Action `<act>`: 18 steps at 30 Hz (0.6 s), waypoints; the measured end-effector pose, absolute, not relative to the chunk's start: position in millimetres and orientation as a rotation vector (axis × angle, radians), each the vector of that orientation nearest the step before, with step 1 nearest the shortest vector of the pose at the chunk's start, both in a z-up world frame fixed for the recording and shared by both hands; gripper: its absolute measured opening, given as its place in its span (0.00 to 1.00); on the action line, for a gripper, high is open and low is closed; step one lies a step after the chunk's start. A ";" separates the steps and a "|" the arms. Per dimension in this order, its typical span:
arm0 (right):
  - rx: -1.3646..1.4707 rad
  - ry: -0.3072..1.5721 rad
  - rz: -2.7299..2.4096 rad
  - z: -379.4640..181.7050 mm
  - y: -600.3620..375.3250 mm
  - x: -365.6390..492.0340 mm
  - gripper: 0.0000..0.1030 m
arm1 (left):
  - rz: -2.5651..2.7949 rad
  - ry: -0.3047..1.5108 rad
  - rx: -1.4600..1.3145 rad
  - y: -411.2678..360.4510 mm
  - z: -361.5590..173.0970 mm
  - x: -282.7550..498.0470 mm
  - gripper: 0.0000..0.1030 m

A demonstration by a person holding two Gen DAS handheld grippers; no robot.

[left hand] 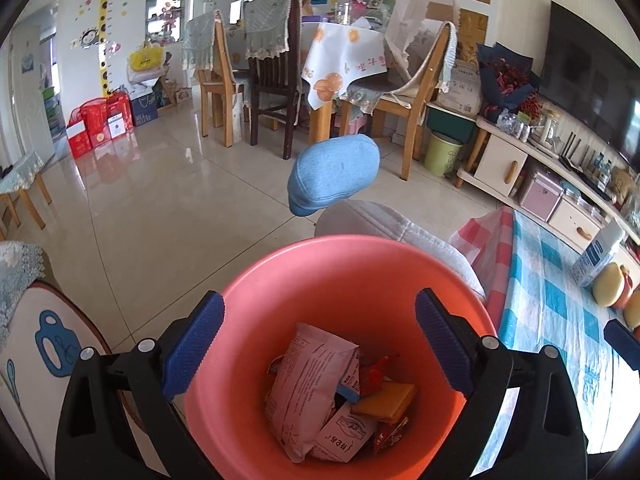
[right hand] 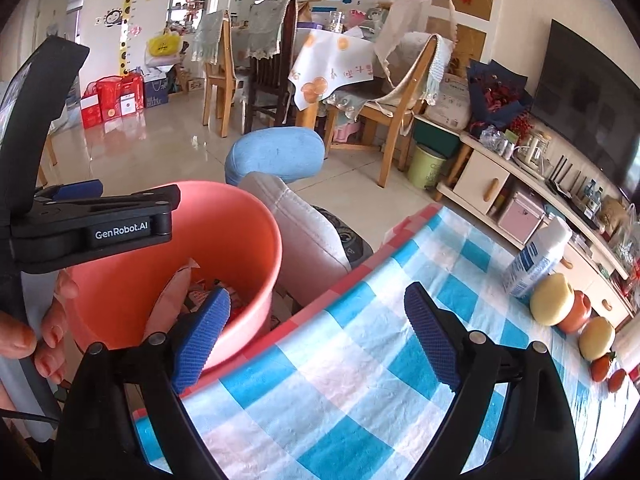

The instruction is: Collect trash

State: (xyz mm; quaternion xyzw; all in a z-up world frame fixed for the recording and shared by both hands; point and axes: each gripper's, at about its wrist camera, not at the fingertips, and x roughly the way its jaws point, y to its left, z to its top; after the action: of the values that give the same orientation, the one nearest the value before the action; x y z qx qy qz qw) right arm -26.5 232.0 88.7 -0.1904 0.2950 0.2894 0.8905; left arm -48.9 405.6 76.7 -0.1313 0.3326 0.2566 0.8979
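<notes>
A salmon-pink bucket [left hand: 280,280] stands by the table edge and holds several wrappers: a large pink bag [left hand: 308,380], a yellow packet [left hand: 386,400] and a red wrapper [left hand: 376,372]. My left gripper [left hand: 320,312] hangs open over the bucket's mouth, with nothing between its blue pads. In the right wrist view the bucket [right hand: 244,240] is at the left, with the left gripper's black frame [right hand: 100,228] above it. My right gripper [right hand: 318,300] is open and empty over the blue checked tablecloth [right hand: 360,352], its left pad [right hand: 204,336] in front of the bucket rim.
On the cloth at the right are a white bottle [right hand: 536,256], two yellow fruits [right hand: 554,300], an orange jar [right hand: 576,312] and small red fruits [right hand: 600,368]. A person's grey-trousered leg with a blue sock [left hand: 334,172] lies beyond the bucket. A hand [right hand: 48,328] holds the left gripper.
</notes>
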 end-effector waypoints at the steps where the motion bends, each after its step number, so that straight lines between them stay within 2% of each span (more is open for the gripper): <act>1: -0.392 0.611 0.595 89.2 227.9 -27.5 0.87 | 0.528 0.690 -0.264 402.8 77.9 -47.9 0.92; 18: -0.300 0.634 0.487 88.4 144.9 -41.6 0.87 | 0.453 0.698 -0.113 335.2 88.6 -36.6 0.92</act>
State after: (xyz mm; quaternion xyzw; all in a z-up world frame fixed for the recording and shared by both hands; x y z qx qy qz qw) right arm -41.6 144.9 88.4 -0.1455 0.3076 0.2362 0.9102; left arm -36.6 335.2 88.6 -0.0547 0.3387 0.2201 0.9131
